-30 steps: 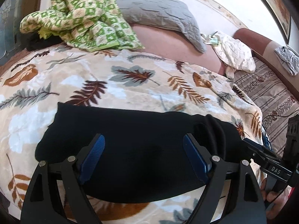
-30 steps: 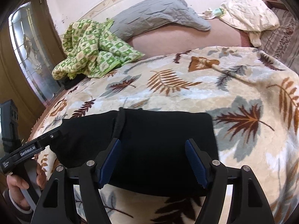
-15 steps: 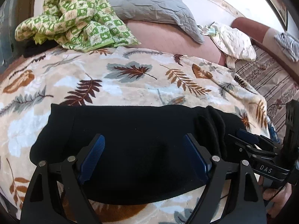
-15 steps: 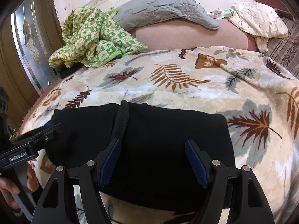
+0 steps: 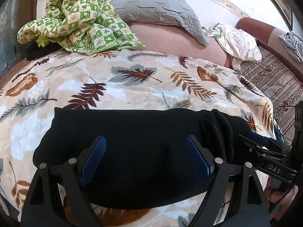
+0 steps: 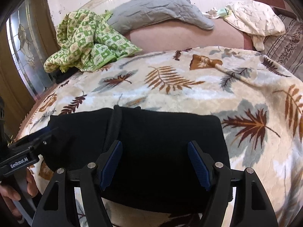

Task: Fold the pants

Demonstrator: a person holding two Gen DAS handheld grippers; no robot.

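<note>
Covering the bed, the leaf-print blanket (image 5: 132,87) gives a broad, flat surface to fold on, and that seems the reason the black pants (image 5: 136,147) lie at its near edge, within reach of both hands. They rest as a compact, wide rectangle with thick stacked edges showing toward the right end (image 5: 217,130), so the folding looks mostly done. A green patterned quilt (image 5: 79,17) and a grey pillow (image 5: 155,9) sit bunched at the far side, well apart from the work. Above the left part of the pants the left gripper (image 5: 146,158) hovers, its blue fingers (image 5: 94,157) spread wide and grasping nothing. Over the right part, the right gripper (image 6: 155,162) is likewise released, empty and poised, perhaps to press or take hold for another fold.
</note>
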